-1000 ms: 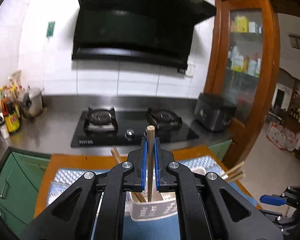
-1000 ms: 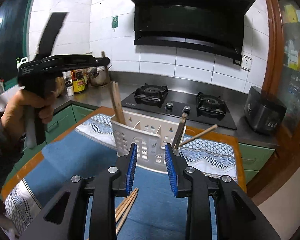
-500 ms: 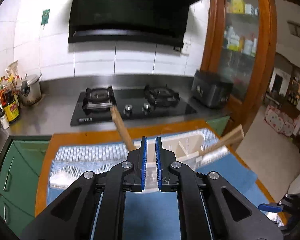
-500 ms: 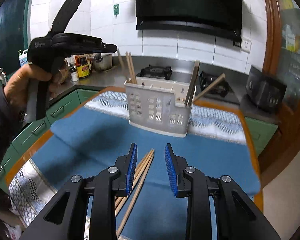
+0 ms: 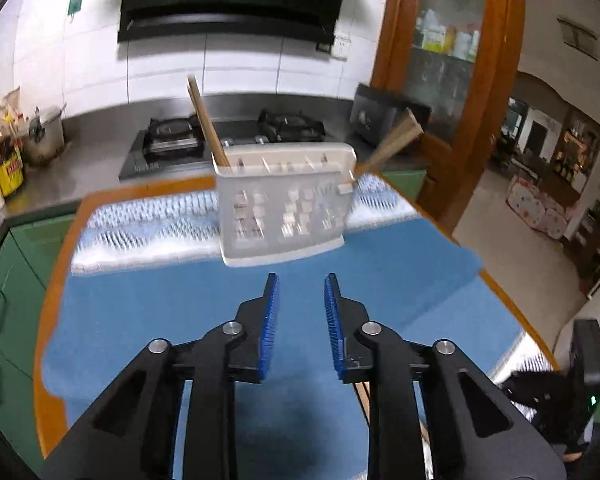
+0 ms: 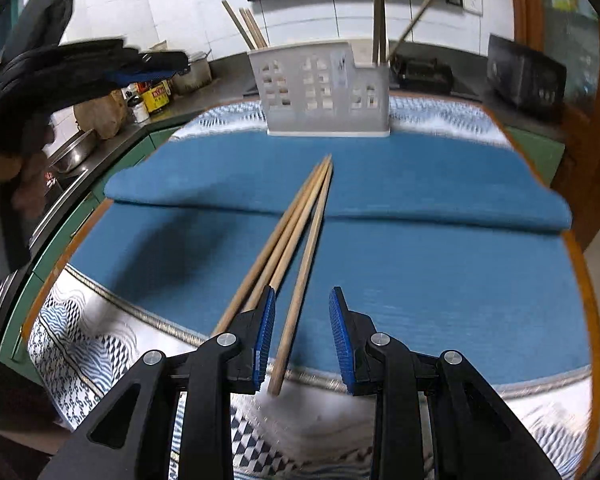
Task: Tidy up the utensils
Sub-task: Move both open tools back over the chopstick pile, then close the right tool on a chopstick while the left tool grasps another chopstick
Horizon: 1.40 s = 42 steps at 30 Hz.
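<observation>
Both the left gripper [image 5: 299, 280] and right gripper [image 6: 302, 294] gape empty, the right's left finger covering the near ends of two chopsticks [image 6: 296, 236] (caddy [image 6: 320, 88] blurred).

left chopsticks [image 6: 260, 276] hidden under fingers [image 6: 265, 332]

Matt wooden chopsticks [image 6: 300, 232], blue cloth mat [image 6: 420, 240], white plastic caddy [image 6: 320, 88].

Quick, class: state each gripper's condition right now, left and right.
Left gripper: open, holding nothing.
Right gripper: open, empty, one loose chopstick lying between its fingers.
</observation>
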Each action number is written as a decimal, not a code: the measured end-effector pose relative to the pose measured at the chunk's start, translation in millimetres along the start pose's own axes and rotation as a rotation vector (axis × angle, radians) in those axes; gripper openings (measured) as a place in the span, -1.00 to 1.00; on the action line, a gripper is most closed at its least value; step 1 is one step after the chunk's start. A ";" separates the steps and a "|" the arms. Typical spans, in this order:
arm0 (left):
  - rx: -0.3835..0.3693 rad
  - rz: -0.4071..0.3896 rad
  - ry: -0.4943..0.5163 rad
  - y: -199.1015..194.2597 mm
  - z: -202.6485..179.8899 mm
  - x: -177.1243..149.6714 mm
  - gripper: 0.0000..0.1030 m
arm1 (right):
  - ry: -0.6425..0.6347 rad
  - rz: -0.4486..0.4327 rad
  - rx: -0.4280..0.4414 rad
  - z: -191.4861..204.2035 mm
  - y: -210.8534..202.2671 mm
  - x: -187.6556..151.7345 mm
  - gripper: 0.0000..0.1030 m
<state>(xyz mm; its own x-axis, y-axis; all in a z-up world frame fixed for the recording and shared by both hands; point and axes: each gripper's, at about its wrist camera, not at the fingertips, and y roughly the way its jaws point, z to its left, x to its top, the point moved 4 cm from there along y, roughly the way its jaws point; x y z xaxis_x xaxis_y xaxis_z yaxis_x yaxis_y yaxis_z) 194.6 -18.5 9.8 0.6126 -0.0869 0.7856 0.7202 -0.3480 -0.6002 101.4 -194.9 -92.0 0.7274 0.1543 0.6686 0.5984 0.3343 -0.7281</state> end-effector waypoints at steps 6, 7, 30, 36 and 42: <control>-0.020 0.089 0.036 3.4 -21.8 -54.0 -0.66 | 0.020 0.051 0.018 6.1 14.6 -18.9 -0.50; -0.022 0.102 0.040 3.9 -25.1 -61.0 -0.66 | 0.018 0.061 0.018 6.5 17.8 -20.9 -0.53; -0.086 0.333 0.043 42.6 -73.9 -148.8 -0.80 | 0.021 0.065 -0.003 -5.7 15.7 -34.2 -0.85; -0.045 0.351 0.042 51.8 -75.2 -154.9 -0.78 | 0.009 0.052 -0.005 -2.2 13.2 -34.1 -0.85; -0.003 0.341 0.061 52.5 -79.5 -154.6 -0.79 | 0.017 0.059 0.000 -2.3 14.4 -37.4 -0.85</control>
<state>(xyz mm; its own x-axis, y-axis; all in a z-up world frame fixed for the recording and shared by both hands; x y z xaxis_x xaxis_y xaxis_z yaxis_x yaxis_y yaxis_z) 111.8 -97.5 -131.2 0.7975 -0.2541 0.5472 0.4761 -0.2919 -0.8295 83.6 -197.9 -127.8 0.7670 0.1582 0.6219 0.5543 0.3250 -0.7663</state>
